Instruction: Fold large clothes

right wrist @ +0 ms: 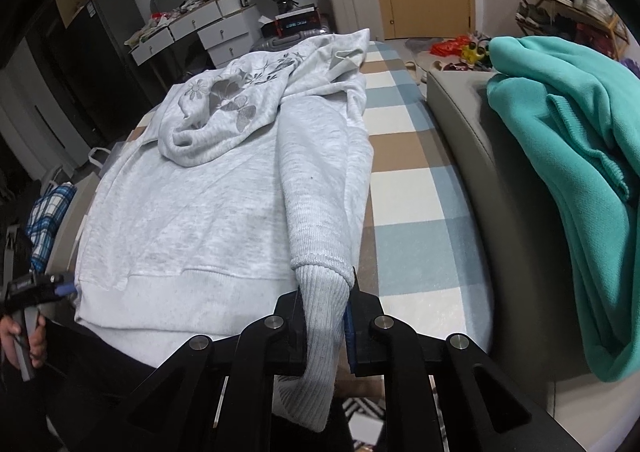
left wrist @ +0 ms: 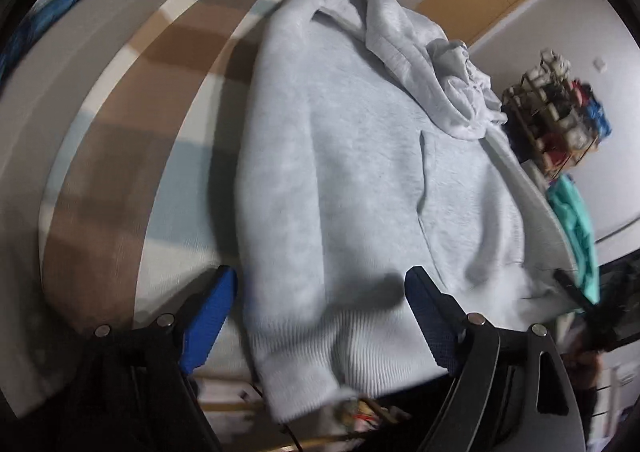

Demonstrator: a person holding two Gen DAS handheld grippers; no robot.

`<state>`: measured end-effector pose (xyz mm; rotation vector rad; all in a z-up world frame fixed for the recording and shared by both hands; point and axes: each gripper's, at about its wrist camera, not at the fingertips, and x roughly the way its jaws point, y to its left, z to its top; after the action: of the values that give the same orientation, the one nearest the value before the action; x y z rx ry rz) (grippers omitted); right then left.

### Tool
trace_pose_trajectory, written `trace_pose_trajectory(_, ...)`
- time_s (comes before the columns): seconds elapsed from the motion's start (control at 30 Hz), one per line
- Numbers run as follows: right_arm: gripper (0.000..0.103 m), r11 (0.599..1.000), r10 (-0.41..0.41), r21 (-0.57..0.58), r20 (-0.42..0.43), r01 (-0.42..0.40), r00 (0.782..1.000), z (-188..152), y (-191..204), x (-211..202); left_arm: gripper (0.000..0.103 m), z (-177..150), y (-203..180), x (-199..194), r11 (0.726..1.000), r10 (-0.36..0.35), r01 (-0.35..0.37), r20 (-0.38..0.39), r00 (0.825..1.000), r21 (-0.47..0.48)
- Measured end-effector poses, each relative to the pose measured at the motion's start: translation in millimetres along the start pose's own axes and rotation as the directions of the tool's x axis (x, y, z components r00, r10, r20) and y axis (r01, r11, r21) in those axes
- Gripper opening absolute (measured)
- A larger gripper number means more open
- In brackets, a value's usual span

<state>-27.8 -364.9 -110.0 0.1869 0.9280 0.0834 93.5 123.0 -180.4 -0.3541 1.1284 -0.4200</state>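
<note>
A light grey hoodie (right wrist: 192,208) lies flat on a checked bed cover (right wrist: 412,188), its hood (right wrist: 224,108) bunched at the far end. It fills the left wrist view (left wrist: 352,172). One sleeve is folded along the body. My right gripper (right wrist: 326,316) is shut on the ribbed sleeve cuff (right wrist: 324,304), which hangs down between the jaws. My left gripper (left wrist: 320,292) is open over the hoodie's hem, its blue pads (left wrist: 208,312) on either side of the ribbed edge; it also shows in the right wrist view (right wrist: 60,288) at the hem's left corner.
A teal garment (right wrist: 572,156) lies heaped on a grey padded edge (right wrist: 472,156) at the right of the bed. A checked cloth (right wrist: 48,212) hangs at the left. A shoe rack (left wrist: 556,112), drawers (right wrist: 200,28) and a door stand beyond.
</note>
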Motion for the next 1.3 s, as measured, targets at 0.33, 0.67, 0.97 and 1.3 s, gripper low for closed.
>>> trace_pose_trajectory(0.33,0.014,1.000,0.009,0.011,-0.010,-0.009,1.000,-4,-4,2,0.027,-9,-22,8,0.931,0.249,-0.251,0.041,0.968,0.265)
trace_pose_trajectory(0.67,0.011,1.000,0.006,-0.007,0.052,-0.006,0.999,1,-2,-14,0.020,-6,-2,-7,0.937,0.269,-0.264,0.009,0.963,0.228)
trace_pose_trajectory(0.97,0.010,0.997,0.068,0.023,0.104,-0.071,0.992,40,-5,-38,0.082,-33,25,-26,0.997,-0.039,0.035,-0.054,0.998,-0.071)
trace_pose_trajectory(1.3,0.010,0.996,0.071,-0.068,0.130,-0.062,0.989,79,29,-57,0.084,-17,15,-3,0.956,-0.280,0.273,-0.064,0.958,-0.106)
